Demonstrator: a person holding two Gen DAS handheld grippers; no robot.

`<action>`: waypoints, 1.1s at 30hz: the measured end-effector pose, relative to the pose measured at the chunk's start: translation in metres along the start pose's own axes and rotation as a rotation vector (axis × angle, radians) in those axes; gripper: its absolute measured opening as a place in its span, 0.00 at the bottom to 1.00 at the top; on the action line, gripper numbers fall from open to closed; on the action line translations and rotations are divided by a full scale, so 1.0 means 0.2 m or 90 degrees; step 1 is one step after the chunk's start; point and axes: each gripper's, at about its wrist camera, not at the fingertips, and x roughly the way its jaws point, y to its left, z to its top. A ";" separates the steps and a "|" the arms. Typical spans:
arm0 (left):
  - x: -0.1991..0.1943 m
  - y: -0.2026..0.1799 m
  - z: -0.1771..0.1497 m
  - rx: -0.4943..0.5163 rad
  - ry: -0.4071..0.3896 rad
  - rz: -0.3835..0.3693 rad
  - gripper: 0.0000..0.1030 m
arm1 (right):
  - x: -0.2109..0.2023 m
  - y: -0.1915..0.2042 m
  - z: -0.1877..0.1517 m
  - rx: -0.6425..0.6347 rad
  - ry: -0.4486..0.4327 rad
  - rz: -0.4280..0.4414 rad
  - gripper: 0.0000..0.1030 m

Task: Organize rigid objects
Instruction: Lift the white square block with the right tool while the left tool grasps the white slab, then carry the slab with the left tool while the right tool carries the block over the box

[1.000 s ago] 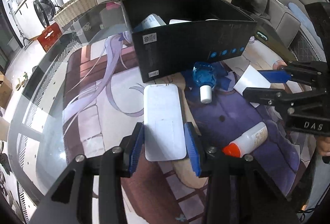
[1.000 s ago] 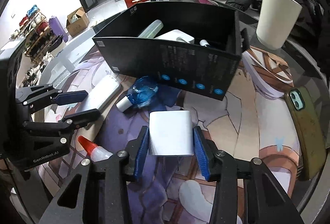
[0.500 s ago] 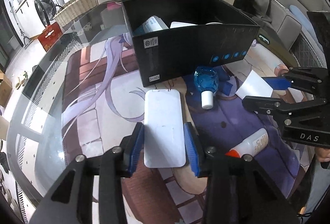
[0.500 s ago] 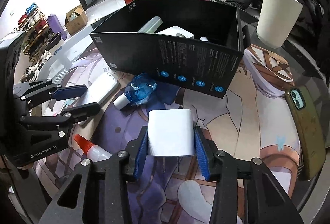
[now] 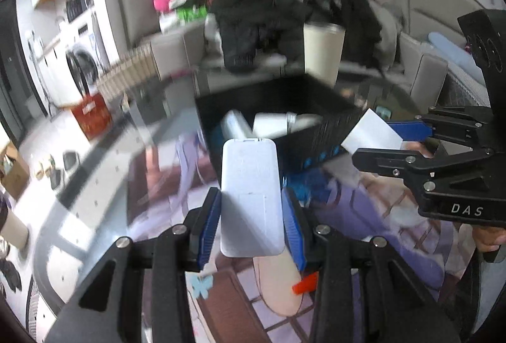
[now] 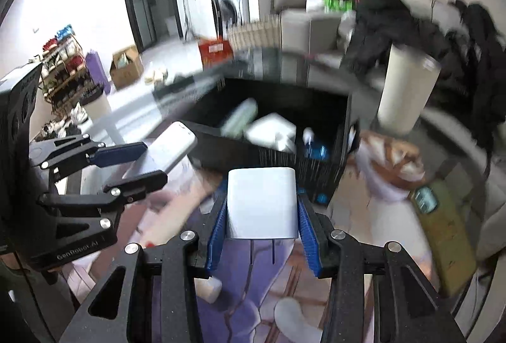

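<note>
The left gripper (image 5: 251, 216) holds a flat, smooth white power bank (image 5: 249, 194) with rounded corners between its ribbed blue pads (image 5: 211, 216), raised above the bench (image 5: 95, 200), in front of the black box (image 5: 284, 109). The right gripper (image 6: 262, 219) clamps a blocky white charger (image 6: 262, 204), its two metal prongs pointing back, also lifted just before the box's near wall. Both grippers point toward the box. Everything behind is blurred.

The black box (image 6: 272, 153) is open-topped but partly filled; a tall cup (image 6: 408, 93) stands beside it.
</note>
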 end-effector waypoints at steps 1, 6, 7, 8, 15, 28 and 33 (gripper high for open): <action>-0.04 -0.01 0.01 0.006 -0.030 0.008 0.37 | -0.03 0.00 0.01 -0.005 -0.020 -0.005 0.41; -0.23 -0.02 0.06 0.016 -0.167 0.041 0.37 | -0.22 0.03 0.05 -0.021 -0.145 -0.036 0.41; -0.26 0.00 0.07 0.010 -0.184 0.040 0.37 | -0.26 0.04 0.05 -0.020 -0.166 -0.042 0.41; -0.30 0.01 0.07 -0.003 -0.208 0.039 0.37 | -0.30 0.04 0.06 -0.016 -0.193 -0.046 0.41; -0.38 0.05 0.10 -0.027 -0.261 0.032 0.37 | -0.49 0.07 0.06 -0.022 -0.295 -0.066 0.41; -0.35 0.14 0.22 -0.080 -0.297 0.026 0.37 | -0.49 0.07 0.21 0.022 -0.326 -0.079 0.41; -0.31 0.17 0.28 -0.095 -0.314 0.035 0.37 | -0.45 0.10 0.29 0.028 -0.342 -0.091 0.41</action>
